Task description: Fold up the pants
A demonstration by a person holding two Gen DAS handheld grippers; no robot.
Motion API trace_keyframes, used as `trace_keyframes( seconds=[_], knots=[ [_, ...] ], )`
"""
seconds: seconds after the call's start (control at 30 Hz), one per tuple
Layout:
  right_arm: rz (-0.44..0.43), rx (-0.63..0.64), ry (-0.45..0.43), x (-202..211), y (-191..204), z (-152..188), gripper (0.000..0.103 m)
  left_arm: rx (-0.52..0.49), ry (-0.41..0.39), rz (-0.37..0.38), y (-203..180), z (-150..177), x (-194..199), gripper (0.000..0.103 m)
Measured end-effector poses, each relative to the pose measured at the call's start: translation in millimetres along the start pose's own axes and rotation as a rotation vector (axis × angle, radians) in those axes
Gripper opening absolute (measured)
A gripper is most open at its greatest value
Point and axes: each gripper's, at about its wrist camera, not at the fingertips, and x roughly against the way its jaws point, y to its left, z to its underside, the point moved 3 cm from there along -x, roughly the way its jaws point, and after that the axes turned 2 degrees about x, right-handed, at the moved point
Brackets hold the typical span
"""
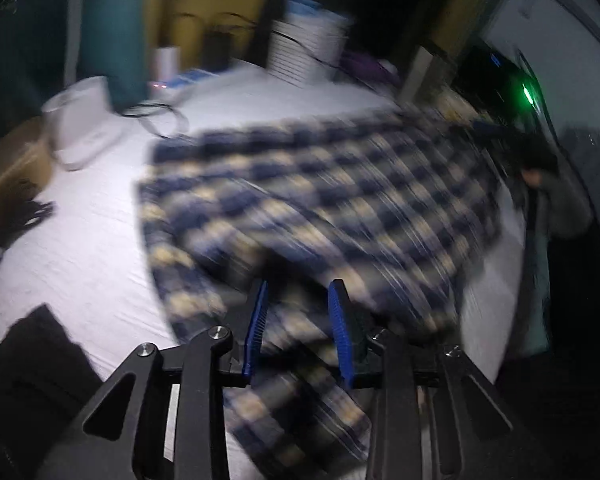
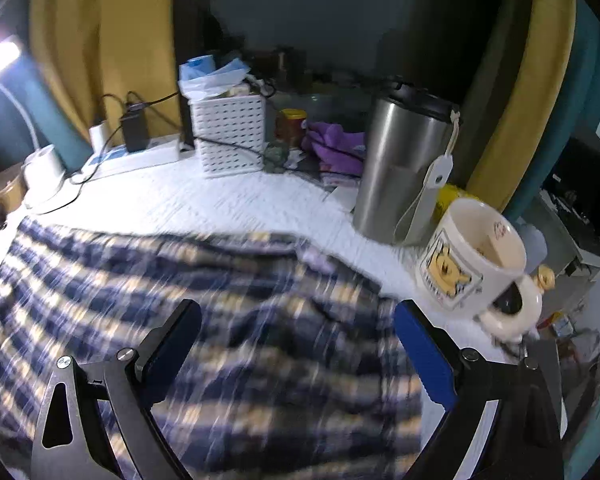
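Hovering over the plaid pants (image 1: 320, 200) on the desk (image 1: 80, 240), we hold both grippers' fingers spread, cloth just ahead.

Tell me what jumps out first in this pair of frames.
The blue-and-cream plaid pants sprawl across the white table, blurred, filling the middle of both views. At the table's right edge a cream cartoon mug stands beside a steel tumbler. Both the left gripper and right gripper are open above the cloth.
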Motion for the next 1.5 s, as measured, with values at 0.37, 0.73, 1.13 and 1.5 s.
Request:
trace_keyframes(
  seconds=[0.37,0.73,1.13,1.5],
  knots=[
    [0.006,-0.033,0.02,40.0,6.5,42.8,0.098,-0.22,0.041,-0.031,-25.0,19.0,-31.7,0.038],
    [-0.035,-0.021,0.049,38.6,27.7,58.4,0.098,-0.031,-0.105,-0.079,7.3,43.2,14.7,0.0],
    [-0.075,-0.037,0.083,36.3,30.1,83.8,0.098,0.162,-0.065,-0.06,19.6,94.2,45.2,0.002],
    [-0.034,-0.115,0.052,50.8,-12.4,101.0,0.098,0.082,-0.097,-0.038,-17.2,69.9,31.6,0.082]
  ],
)
